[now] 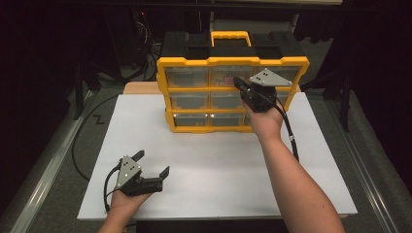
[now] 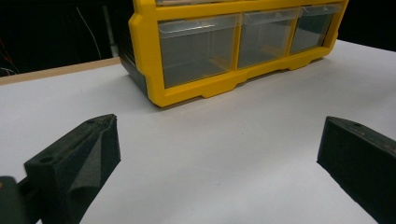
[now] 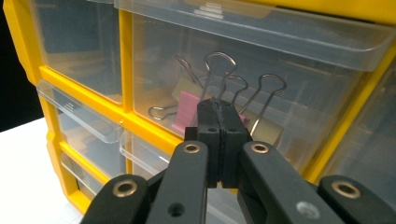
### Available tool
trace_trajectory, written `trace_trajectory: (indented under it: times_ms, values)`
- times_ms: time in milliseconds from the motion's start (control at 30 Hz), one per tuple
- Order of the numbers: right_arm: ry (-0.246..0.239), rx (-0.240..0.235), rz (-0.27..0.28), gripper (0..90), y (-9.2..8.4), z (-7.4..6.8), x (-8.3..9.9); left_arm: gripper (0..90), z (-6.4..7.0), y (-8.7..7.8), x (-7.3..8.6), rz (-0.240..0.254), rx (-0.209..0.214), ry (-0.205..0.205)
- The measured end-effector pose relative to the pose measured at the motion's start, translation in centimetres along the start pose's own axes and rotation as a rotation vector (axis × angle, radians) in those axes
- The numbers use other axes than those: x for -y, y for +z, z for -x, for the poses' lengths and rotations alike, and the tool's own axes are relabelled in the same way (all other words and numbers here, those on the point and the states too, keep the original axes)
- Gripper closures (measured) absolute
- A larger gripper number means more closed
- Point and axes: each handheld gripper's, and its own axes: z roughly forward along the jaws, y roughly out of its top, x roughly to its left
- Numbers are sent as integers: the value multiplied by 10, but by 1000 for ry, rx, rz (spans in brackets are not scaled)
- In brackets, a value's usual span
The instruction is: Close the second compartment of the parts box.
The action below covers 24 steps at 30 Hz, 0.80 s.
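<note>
organizer: yellow-framed drawer cabinet [image 1: 233,92] stands upright at upper centre of the high view, on the far part of the white table [image 1: 218,165]; black carcass, yellow carry handle [image 1: 231,38] on top.
organizer axis: long axis runs left-right across the frame; drawer fronts face the lower edge, toward the person. Three by three grid of clear drawers.
target drawer: top row, middle, clear drawer [image 3: 261,70]; sits at upper centre of the right gripper view. Front is pushed in, flush with its neighbours as far as I can tell.
drawer contents: binder clips [image 3: 219,93], one pink, wire handles pointing up; seen through the clear front.
right gripper: right gripper [image 3: 218,122] at centre of its own view, in front of that middle drawer, tips pointing at it. In the high view it sits right of centre over the cabinet's top and middle rows [image 1: 245,87].
right jaws: shut pad to pad, nothing between them. Contact with the drawer front: cannot tell.
left gripper: left gripper [image 1: 153,165] at lower left of the high view, low over the bare table, well apart from the cabinet.
left jaws: wide open, empty; white table shows between them in the left gripper view, bottom-row drawers [image 2: 201,46] at the upper part of that frame.
</note>
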Motion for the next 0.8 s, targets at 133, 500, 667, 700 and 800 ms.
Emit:
trace_trajectory:
  times_ms: [133,500,667,700,800]
  values:
    - [-10,6,-31,832,-4,-2,-2,4,0,-1,1,-3,1,1]
    - [12,-142,-55,397,-48,-14,30,4,-3,-1,1,-8,-22,1]
    - [41,-192,-51,219,-70,-13,60,4,-4,0,1,-11,-35,-5]
    - [44,-186,-51,168,-74,-13,69,4,-4,0,1,-11,-38,-8]
    - [58,-178,-66,35,-83,-13,90,4,-5,-1,1,-11,-43,-23]
